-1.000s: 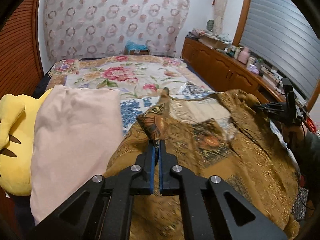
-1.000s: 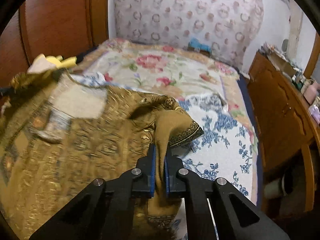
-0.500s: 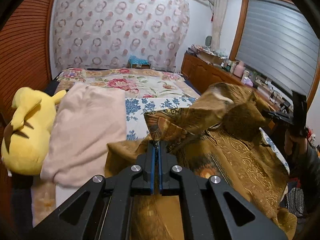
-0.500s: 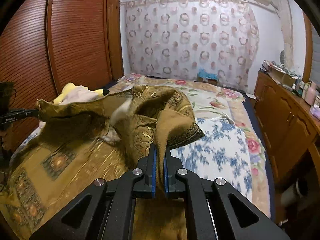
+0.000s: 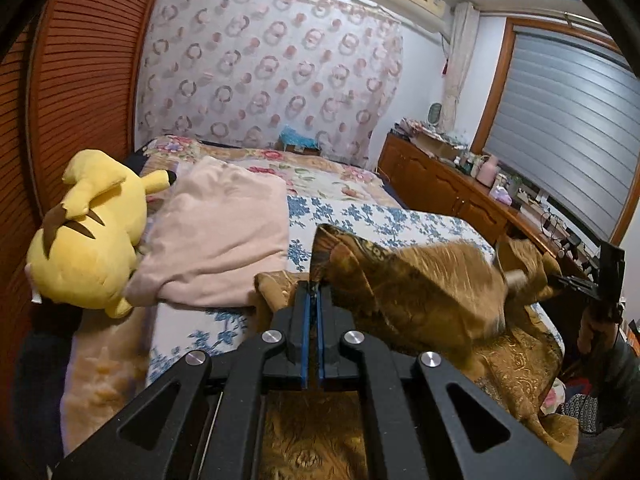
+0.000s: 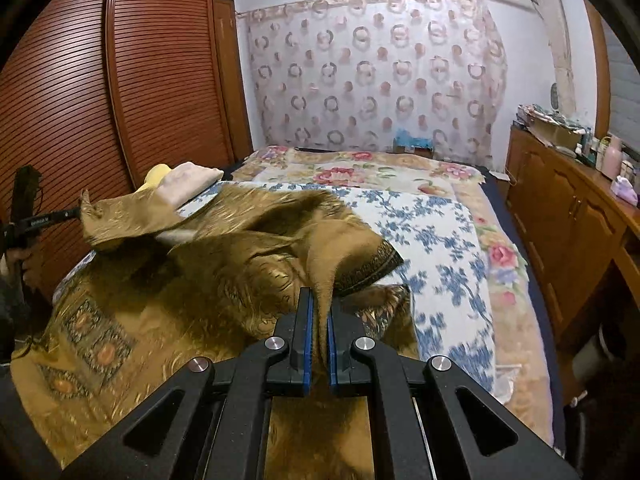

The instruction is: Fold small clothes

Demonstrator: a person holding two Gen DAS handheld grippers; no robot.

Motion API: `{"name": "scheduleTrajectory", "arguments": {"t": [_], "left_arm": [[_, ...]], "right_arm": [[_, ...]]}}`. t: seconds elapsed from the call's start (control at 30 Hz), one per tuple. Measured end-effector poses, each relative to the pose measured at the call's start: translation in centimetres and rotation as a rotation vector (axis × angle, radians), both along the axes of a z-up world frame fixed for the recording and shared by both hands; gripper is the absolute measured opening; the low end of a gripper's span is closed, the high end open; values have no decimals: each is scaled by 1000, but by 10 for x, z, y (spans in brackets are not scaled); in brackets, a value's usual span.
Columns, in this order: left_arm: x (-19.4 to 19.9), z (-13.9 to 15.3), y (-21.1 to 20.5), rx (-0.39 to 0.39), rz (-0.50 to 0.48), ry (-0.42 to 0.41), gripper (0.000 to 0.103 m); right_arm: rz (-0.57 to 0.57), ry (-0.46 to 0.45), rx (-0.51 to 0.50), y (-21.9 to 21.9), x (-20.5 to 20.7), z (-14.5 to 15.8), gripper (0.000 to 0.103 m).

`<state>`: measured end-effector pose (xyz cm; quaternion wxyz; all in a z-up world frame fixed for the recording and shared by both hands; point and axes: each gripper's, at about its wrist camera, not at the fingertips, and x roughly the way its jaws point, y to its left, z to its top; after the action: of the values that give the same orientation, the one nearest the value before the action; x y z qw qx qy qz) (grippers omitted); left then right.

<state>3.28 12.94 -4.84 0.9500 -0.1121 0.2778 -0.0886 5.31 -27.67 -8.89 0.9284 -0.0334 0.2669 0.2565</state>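
Observation:
A gold-brown patterned garment hangs between my two grippers above the near end of the bed, its far edge doubled back toward me over the part lying below. My left gripper is shut on one corner of it. My right gripper is shut on the other corner, where a dark patterned hem sticks out. The garment sags in the middle and its lower part lies on the bed. Each gripper shows at the edge of the other's view, the right one and the left one.
The bed has a blue-and-white floral cover. A folded pink cloth and a yellow plush toy lie at its left side. A wooden wardrobe stands left, a cluttered wooden cabinet right.
Both grippers have lifted the garment's far edge and pulled it back toward the near end of the bed. More of the blue floral cover shows beyond the garment.

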Motion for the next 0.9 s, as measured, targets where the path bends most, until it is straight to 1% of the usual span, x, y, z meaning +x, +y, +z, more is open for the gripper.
{"name": "scheduleTrajectory", "arguments": {"t": [0.13, 0.2, 0.23, 0.3, 0.4, 0.43, 0.47, 0.5, 0.53, 0.57, 0.63, 0.7, 0.77, 0.83, 0.9], "left_arm": [[-24, 4, 5, -5, -16, -11, 3], [-31, 4, 5, -1, -25, -7, 3], [-35, 4, 5, 12, -16, -5, 3], [-38, 4, 7, 26, -3, -1, 4], [-44, 6, 12, 43, 20, -19, 5], [-43, 8, 14, 49, 29, -22, 14], [-41, 9, 16, 51, 32, -23, 27], [-41, 10, 17, 54, 34, -27, 32], [-38, 13, 18, 57, 35, -33, 37], [-35, 14, 18, 58, 32, -34, 41], [-27, 15, 18, 71, 22, -29, 43], [-15, 13, 16, 95, 7, -16, 47], [-5, 11, 13, 107, -4, -2, 57], [11, 6, 11, 112, -14, 27, 63], [23, 2, 10, 114, -24, 47, 66]], "right_arm": [[2, 2, -21, -8, -27, 6, 5], [-8, 7, -47, -9, -42, 5, 6], [-8, 6, -62, -9, -46, 4, 6], [27, 29, -75, -5, -54, 2, 6], [36, 53, -83, -3, -57, 1, 6], [37, 61, -85, -3, -57, 3, 8], [35, 62, -89, -4, -57, 5, 14], [28, 58, -94, -5, -59, 7, 18], [23, 56, -92, -8, -60, 10, 19], [14, 54, -88, -11, -60, 13, 21], [-14, 44, -92, -17, -59, 19, 27], [-44, 32, -94, -24, -59, 24, 36], [-71, 20, -92, -29, -56, 28, 41], [-98, 14, -94, -31, -52, 29, 43], [-117, 19, -97, -30, -43, 28, 44]]}}
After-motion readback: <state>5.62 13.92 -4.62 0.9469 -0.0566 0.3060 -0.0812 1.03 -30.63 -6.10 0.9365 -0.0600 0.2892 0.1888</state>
